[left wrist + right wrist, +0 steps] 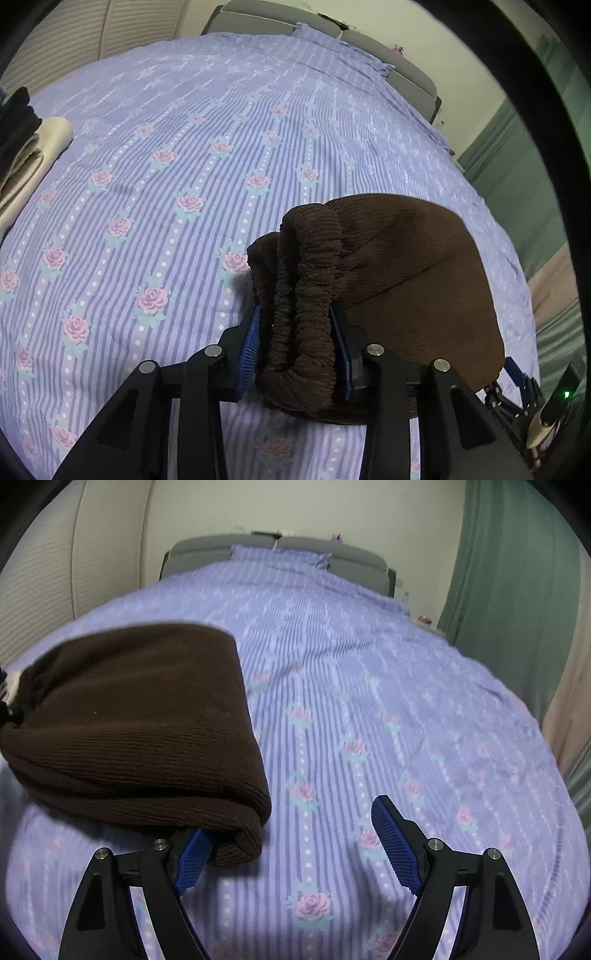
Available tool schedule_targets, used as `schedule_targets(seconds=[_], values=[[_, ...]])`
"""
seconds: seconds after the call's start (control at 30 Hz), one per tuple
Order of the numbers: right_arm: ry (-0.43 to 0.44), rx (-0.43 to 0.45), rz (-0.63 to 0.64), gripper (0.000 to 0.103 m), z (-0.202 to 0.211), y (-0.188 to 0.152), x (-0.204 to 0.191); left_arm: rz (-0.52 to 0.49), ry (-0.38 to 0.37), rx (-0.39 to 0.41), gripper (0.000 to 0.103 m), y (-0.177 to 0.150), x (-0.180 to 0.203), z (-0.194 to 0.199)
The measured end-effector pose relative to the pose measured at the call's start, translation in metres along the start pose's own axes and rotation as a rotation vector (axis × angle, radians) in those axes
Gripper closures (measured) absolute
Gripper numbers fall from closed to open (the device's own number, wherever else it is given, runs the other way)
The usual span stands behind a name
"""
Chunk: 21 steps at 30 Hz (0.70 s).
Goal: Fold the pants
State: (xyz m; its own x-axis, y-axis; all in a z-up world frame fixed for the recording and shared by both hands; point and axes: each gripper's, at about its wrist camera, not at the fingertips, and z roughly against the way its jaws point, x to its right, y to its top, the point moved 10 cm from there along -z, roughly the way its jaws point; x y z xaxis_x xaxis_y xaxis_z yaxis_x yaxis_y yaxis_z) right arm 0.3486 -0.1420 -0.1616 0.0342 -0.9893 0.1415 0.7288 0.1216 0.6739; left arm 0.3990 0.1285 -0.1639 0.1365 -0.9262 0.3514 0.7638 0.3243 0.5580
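The brown ribbed pants (406,266) lie folded on the bed with the lilac rose-print sheet (166,206). My left gripper (297,354) is shut on the bunched elastic waistband (306,295) at the near left end of the pants. In the right wrist view the folded pants (140,716) sit at the left. My right gripper (295,845) is open and empty; its left finger (192,860) is tucked under the pants' near right corner, its right finger (395,845) is over bare sheet. The right gripper also shows in the left wrist view (517,384).
A pile of folded clothes, black and beige (26,147), lies at the bed's left edge. A grey headboard (295,550) is at the far end. A green curtain (517,572) hangs on the right, white louvred doors (74,33) on the left.
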Motion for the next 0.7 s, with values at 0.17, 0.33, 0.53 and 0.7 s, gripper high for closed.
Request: schedule_targets(seconds=[0.17,0.33,0.53,0.7], values=[[0.035,-0.024,0.003,0.020,0.009,-0.001,-0.001,0.023,0.027,-0.002,0.060,0.001,-0.007,-0.002],[0.102,-0.066,0.048,0.019,0.029,-0.003,-0.010,-0.062,0.128,0.010,0.046,0.005,-0.006,0.007],[0.128,0.077,0.100,0.018,0.080,0.022,-0.018,-0.165,0.164,0.075,0.024,0.015,0.012,0.048],[0.204,0.137,0.041,0.017,0.084,0.050,-0.018,-0.167,0.139,0.173,0.019,0.040,0.023,0.074]])
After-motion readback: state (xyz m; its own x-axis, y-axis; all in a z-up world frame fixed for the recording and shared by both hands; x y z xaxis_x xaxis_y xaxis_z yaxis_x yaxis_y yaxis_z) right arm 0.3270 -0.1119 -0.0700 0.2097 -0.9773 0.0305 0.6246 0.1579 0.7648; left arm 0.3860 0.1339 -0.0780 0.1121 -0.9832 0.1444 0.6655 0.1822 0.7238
